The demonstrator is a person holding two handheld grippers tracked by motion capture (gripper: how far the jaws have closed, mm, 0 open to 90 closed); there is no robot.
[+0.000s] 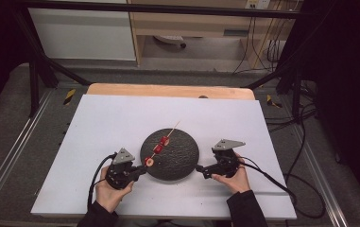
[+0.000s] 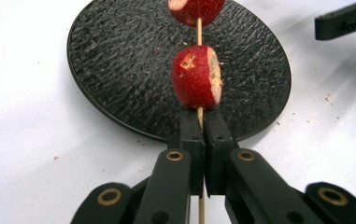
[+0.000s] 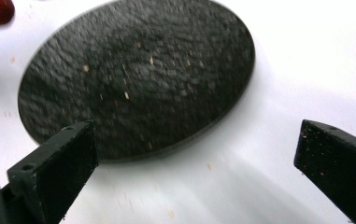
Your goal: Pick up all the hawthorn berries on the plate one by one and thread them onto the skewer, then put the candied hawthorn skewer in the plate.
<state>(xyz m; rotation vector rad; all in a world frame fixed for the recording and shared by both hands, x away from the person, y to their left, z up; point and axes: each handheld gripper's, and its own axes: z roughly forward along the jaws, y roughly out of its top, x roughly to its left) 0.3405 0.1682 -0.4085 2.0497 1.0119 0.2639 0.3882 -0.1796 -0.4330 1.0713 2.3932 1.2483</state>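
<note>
A round black plate point(image 1: 177, 163) lies on the white counter point(image 1: 121, 123). Over the plate's left part, a thin wooden skewer point(image 1: 168, 134) runs diagonally, carrying three red strawberry pieces point(image 1: 159, 148). At the plate's left edge, the left claw point(image 1: 142, 169) seems to grip the skewer's lower end. Just beside the plate's right edge, the right claw point(image 1: 201, 170) points toward it, holding nothing.

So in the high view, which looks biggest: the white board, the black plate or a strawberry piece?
1. White board, largest.
2. Black plate, far smaller.
3. Strawberry piece on the skewer, tiniest.
</note>
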